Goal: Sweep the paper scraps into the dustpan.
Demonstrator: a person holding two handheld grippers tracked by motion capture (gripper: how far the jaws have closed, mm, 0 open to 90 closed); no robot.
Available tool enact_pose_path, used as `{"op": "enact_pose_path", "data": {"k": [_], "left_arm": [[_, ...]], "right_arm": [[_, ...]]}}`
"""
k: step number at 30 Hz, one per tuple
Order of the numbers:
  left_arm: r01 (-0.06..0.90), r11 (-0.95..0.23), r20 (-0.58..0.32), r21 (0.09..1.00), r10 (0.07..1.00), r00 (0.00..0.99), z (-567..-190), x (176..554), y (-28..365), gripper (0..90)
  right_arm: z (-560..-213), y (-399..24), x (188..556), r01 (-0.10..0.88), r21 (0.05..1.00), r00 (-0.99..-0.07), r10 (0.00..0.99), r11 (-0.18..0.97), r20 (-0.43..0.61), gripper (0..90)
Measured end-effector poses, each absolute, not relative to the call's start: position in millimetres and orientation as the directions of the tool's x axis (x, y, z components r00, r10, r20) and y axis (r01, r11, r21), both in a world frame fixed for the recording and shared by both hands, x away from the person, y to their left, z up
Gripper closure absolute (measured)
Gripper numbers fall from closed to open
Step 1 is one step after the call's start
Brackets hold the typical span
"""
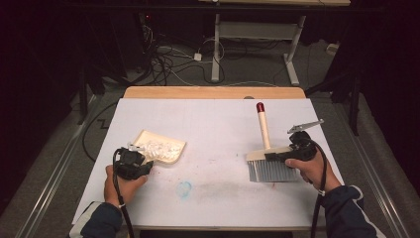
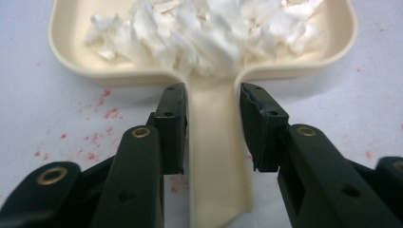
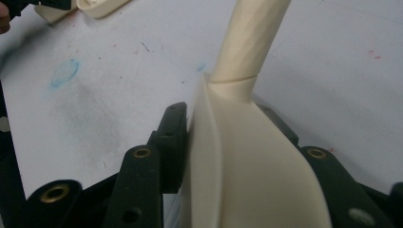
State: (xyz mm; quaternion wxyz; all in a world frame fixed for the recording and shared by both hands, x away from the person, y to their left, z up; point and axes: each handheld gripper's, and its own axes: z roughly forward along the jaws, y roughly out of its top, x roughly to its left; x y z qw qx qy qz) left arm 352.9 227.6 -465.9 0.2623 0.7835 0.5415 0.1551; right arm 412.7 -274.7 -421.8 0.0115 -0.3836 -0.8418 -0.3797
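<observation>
While the left gripper (image 2: 212, 102) straddles the dustpan (image 2: 76, 57) handle with a slight gap, the right gripper (image 3: 223, 123), right of it, clamps the brush (image 3: 242, 156).

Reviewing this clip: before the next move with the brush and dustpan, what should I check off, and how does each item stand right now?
1. Left gripper jaws around the dustpan handle: left pad touches, right shows a gap; firm grip cannot tell.
2. White scraps inside the dustpan: ok.
3. Right gripper jaws around the brush head: ok; grip firmness cannot tell.
4. Brush bristles on the table: ok.
5. Loose scraps left on the table: none visible, ok.
</observation>
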Motion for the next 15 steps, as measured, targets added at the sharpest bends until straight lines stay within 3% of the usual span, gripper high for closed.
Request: {"op": "enact_pose_path", "data": {"k": [6, 15], "left_arm": [[0.768, -0.278, -0.05, 0.577, 0.926, 0.373, -468, 348, 221, 56.7], [0.756, -0.306, -0.05, 0.579, 0.912, 0.408, -466, 342, 214, 54.8]], "right_arm": [[-419, -273, 413, 0.614, 0.65, -0.72, 0.654, 0.447, 0.23, 52.3], [-420, -285, 417, 0.618, 0.673, -0.694, 0.684, 0.407, 0.224, 46.2]]}}
